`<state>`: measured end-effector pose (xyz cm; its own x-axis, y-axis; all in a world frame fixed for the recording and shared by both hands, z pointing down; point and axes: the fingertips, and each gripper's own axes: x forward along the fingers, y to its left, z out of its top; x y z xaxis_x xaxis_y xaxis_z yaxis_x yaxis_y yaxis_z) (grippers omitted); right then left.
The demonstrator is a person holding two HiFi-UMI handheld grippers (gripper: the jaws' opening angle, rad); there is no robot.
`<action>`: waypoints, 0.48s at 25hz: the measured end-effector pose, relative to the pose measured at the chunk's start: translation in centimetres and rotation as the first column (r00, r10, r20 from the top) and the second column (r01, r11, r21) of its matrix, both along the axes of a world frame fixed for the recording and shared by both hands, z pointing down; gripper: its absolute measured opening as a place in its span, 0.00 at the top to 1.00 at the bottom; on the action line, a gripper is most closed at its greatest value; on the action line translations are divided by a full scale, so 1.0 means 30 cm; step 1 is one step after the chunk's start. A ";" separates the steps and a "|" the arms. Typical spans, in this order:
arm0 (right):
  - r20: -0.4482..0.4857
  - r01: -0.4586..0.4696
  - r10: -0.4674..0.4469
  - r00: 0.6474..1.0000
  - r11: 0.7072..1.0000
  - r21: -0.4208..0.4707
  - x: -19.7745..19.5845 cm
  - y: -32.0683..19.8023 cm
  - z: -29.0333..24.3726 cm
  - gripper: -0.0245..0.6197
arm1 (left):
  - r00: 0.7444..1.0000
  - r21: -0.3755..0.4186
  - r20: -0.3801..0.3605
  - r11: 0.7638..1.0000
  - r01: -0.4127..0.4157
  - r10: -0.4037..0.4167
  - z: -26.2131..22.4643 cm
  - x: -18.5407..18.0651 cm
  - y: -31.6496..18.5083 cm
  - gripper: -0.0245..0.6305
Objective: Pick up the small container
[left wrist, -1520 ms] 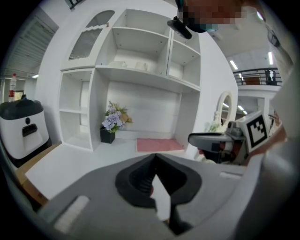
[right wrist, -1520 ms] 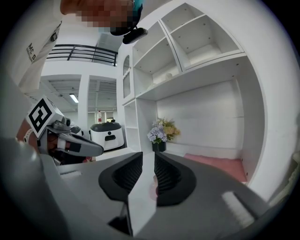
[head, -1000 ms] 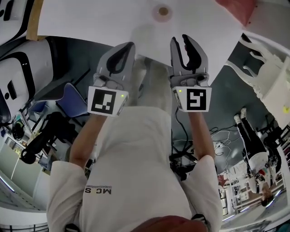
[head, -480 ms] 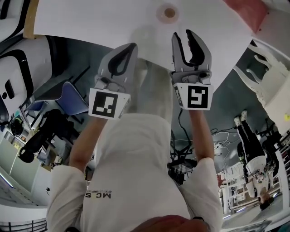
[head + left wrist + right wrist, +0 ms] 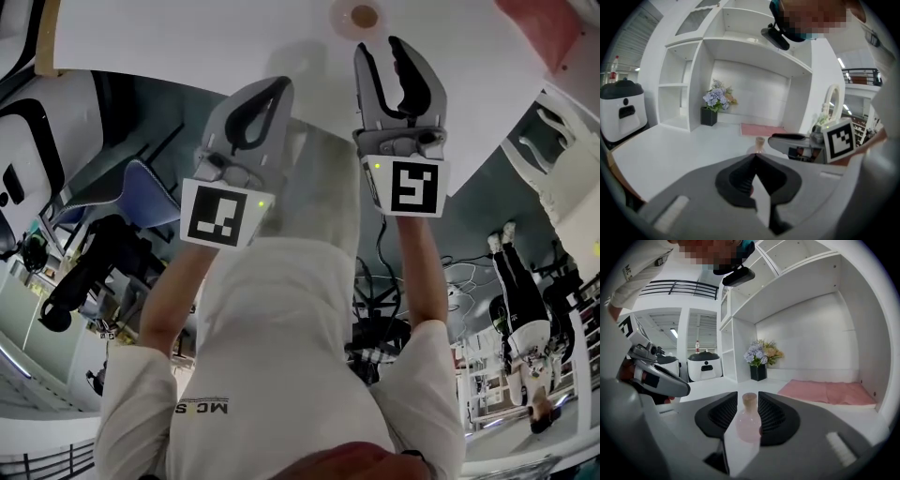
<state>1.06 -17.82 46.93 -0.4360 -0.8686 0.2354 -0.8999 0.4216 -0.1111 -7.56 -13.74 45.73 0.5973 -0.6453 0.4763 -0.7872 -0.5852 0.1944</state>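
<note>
The small container is a pink glass bottle [image 5: 364, 16] with a cork stopper, upright on the white table [image 5: 187, 42]. My right gripper [image 5: 380, 47] points at it, fingertips just short of the bottle and not touching. In the right gripper view the bottle [image 5: 749, 420] shows through the gap of that gripper [image 5: 747, 394], whose jaws are opening with nothing pressed between the pads. My left gripper [image 5: 275, 86] hangs shut and empty over the table's near edge, left of the right one. In the left gripper view its tips [image 5: 754, 157] meet, with the bottle [image 5: 760, 144] beyond.
A pink mat [image 5: 825, 392] lies at the back right of the table, and a black pot of flowers [image 5: 759, 363] stands against the white shelf unit [image 5: 736, 333]. A white appliance with a black lid [image 5: 704, 365] stands far left. A blue chair [image 5: 141, 192] is below the table edge.
Both grippers have moved forward over the table toward the bottle. The right gripper's jaws have spread wider. The left gripper stays shut.
</note>
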 end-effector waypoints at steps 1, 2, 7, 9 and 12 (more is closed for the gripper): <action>-0.004 0.003 -0.003 1.000 1.000 0.002 -0.009 -0.007 0.005 0.75 | 1.000 -0.001 0.000 1.000 0.001 -0.001 0.004 -0.006 -0.004 0.96; -0.009 0.008 -0.008 1.000 1.000 0.003 -0.016 -0.015 0.011 0.75 | 1.000 -0.002 0.000 1.000 0.003 -0.003 0.007 -0.012 -0.009 0.96; 0.001 0.000 0.000 1.000 1.000 0.005 -0.024 -0.058 0.036 0.72 | 1.000 -0.011 0.002 1.000 0.014 -0.014 0.026 -0.024 -0.025 0.96; 0.003 0.006 -0.006 1.000 1.000 0.012 -0.029 -0.072 0.046 0.72 | 1.000 -0.017 0.003 1.000 0.016 -0.016 0.039 -0.026 -0.025 0.96; 0.007 0.012 -0.012 1.000 1.000 0.021 -0.046 -0.088 0.067 0.71 | 1.000 -0.030 0.007 0.999 0.019 -0.019 0.068 -0.036 -0.021 0.96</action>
